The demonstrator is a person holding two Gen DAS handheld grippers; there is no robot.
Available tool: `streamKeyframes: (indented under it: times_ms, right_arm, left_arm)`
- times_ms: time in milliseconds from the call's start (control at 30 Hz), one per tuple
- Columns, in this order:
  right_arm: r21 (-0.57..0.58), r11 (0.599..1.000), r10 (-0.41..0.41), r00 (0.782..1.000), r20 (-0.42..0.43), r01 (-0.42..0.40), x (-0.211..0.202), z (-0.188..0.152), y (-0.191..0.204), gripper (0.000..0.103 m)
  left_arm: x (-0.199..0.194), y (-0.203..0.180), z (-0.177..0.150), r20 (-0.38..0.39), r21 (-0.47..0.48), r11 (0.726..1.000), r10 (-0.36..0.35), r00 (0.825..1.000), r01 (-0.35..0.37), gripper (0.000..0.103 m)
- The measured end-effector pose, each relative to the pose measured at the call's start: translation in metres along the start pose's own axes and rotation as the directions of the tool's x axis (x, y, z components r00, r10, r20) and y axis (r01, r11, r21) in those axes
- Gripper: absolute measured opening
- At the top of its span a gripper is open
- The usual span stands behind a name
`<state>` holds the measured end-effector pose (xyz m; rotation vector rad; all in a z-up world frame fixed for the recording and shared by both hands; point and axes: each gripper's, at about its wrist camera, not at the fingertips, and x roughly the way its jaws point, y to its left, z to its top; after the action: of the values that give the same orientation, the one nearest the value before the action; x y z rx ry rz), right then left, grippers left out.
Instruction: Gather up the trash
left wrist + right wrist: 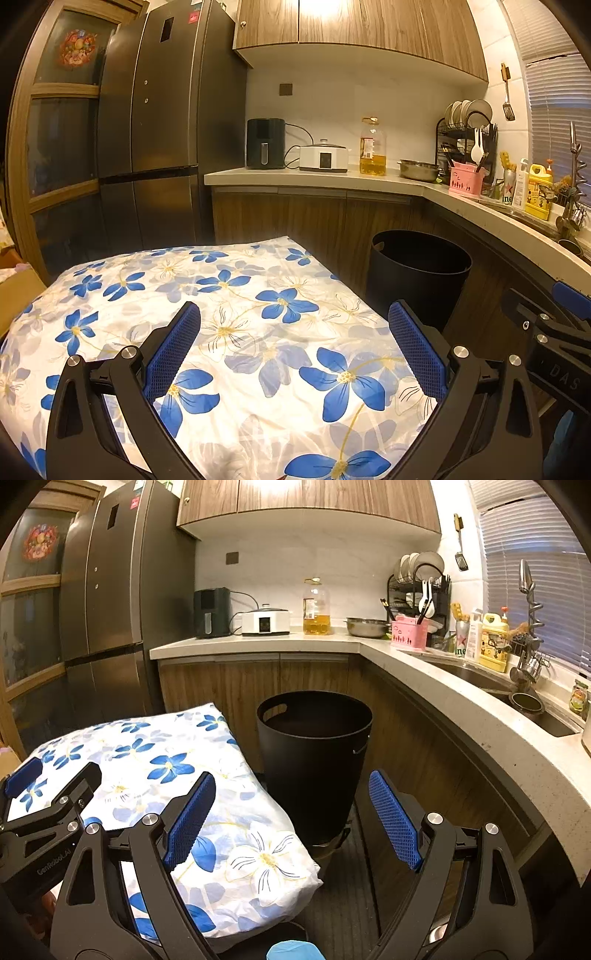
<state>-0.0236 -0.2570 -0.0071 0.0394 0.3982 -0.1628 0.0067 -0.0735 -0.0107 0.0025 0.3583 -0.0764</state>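
A black round trash bin (314,760) with a handle slot stands on the floor in front of the cabinets, and its inside is dark. My right gripper (292,777) is open and empty, pointing at the bin from a short way back. My left gripper (293,310) is also open and empty, above a table under a white cloth with blue flowers (240,332). The bin (417,273) is beyond that table's right corner. Each gripper shows at the edge of the other's view: the right gripper (554,325) and the left gripper (55,775). No loose trash shows on the cloth.
An L-shaped counter (461,709) carries an air fryer, a cooker, an oil bottle (316,607), a steel bowl, a dish rack and a sink (517,698). A dark fridge (110,590) stands at the left. A pale blue rounded thing (295,952) shows at the bottom edge.
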Motion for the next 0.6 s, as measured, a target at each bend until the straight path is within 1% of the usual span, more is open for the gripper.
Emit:
streamKeyframes:
  times_ms: [600]
  right_arm:
    - [0.004, 1.000, -0.010, 1.000, 0.009, 0.010, -0.0044, 0.0010, 0.0023, 0.084]
  left_arm:
    - [-0.0038, 0.0028, 0.0017, 0.008, -0.002, 1.000, -0.012, 1.000, 0.012, 0.097]
